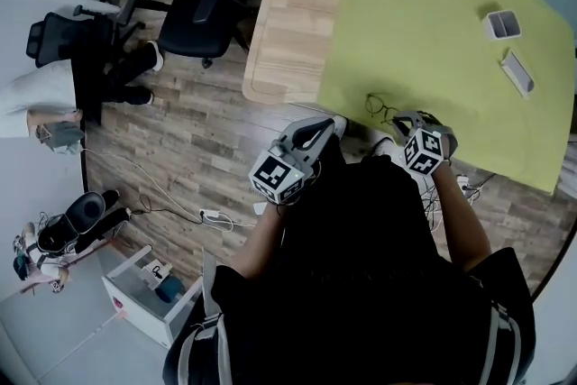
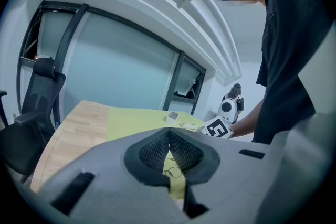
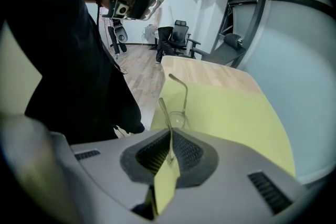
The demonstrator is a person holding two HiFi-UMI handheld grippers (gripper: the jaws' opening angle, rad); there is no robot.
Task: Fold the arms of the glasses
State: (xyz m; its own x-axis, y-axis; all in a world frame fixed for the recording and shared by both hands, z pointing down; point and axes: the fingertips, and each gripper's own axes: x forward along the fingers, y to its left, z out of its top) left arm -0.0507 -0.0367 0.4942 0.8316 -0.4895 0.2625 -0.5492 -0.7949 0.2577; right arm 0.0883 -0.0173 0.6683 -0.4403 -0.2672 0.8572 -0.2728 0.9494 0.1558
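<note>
Thin wire-framed glasses [image 1: 381, 109] lie on the yellow-green mat [image 1: 433, 22] near the table's front edge, arms unfolded. In the right gripper view one arm [image 3: 164, 123] runs back between the jaws of my right gripper [image 3: 170, 157], which is shut on it; the other arm [image 3: 184, 93] stands up beyond the lens [image 3: 178, 120]. In the head view the right gripper [image 1: 403, 119] sits just right of the glasses. My left gripper [image 1: 328, 127] hovers off the table's edge left of them, shut and empty; the glasses [image 2: 172, 171] show through the slit between its jaws [image 2: 169, 152].
A small white box [image 1: 502, 24] and a white case [image 1: 517, 72] sit on the mat at far right. Bare wood tabletop [image 1: 297, 13] lies left of the mat. Office chairs [image 1: 203, 4] stand beyond the table's left end, and cables with a power strip [image 1: 216, 217] lie on the floor.
</note>
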